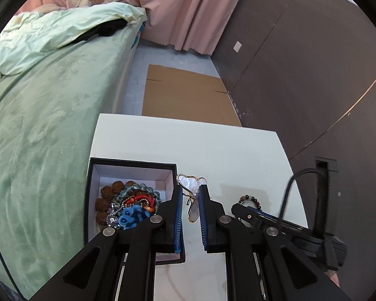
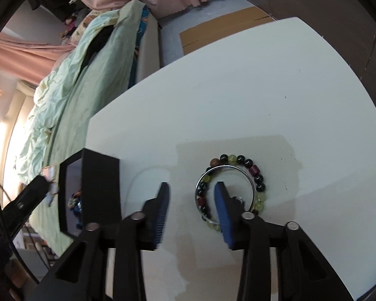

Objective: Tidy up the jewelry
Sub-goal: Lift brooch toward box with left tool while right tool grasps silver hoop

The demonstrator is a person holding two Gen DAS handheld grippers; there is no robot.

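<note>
My left gripper (image 1: pixel 190 192) is shut on a gold-rimmed pearly butterfly hair clip (image 1: pixel 191 186), held just right of the black jewelry box (image 1: pixel 132 163). The box has a white lining and holds brown bead, teal bead and blue pieces. My right gripper (image 2: pixel 191 188) is open, low over the white table (image 2: pixel 238 95). Its right finger reaches inside a silver bangle (image 2: pixel 238 168) that lies with a multicolour bead bracelet (image 2: pixel 259 184). The left finger is outside the ring. The box also shows in the right wrist view (image 2: pixel 100 188), at the left.
A bed with a green cover (image 1: pixel 42 125) runs along the table's left side. Flat cardboard (image 1: pixel 188 92) lies on the floor beyond the table. A dark wall panel (image 1: pixel 313 75) stands to the right. Pink curtains (image 1: pixel 183 7) hang at the back.
</note>
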